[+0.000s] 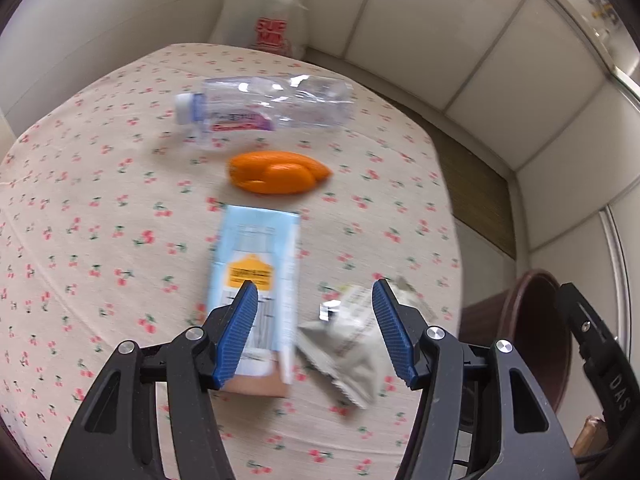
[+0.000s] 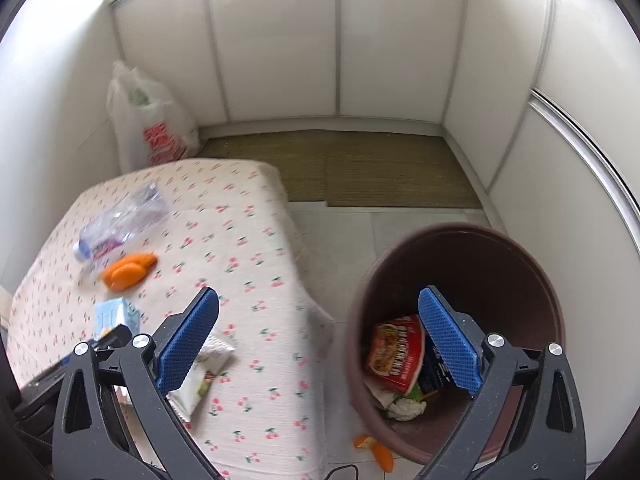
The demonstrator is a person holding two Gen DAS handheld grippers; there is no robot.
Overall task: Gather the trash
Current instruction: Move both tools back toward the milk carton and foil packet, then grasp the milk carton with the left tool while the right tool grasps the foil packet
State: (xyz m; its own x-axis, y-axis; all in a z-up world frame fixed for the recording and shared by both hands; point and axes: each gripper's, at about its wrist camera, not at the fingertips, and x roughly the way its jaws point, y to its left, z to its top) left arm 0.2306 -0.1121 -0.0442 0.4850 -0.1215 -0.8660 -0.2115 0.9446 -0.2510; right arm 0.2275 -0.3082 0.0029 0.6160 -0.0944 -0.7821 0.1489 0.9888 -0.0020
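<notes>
On the cherry-print tablecloth [image 1: 80, 240] lie a clear plastic bottle [image 1: 268, 106], an orange peel [image 1: 276, 172], a light blue carton [image 1: 256, 280] and a crumpled grey wrapper [image 1: 352, 344]. My left gripper [image 1: 314, 328] is open and empty, hovering over the carton and wrapper. My right gripper [image 2: 318, 340] is open and empty, between the table edge and the brown bin [image 2: 500, 264]. The bin holds a red packet [image 2: 396, 348] and other trash. The bottle [image 2: 120, 220], peel [image 2: 128, 270], carton [image 2: 114, 314] and wrapper [image 2: 204, 376] also show in the right wrist view.
A white plastic bag [image 2: 148, 128] stands on the floor behind the table. A piece of orange peel [image 2: 378, 450] lies on the floor beside the bin. White wall panels enclose the room; a woven mat [image 2: 360, 168] covers the far floor.
</notes>
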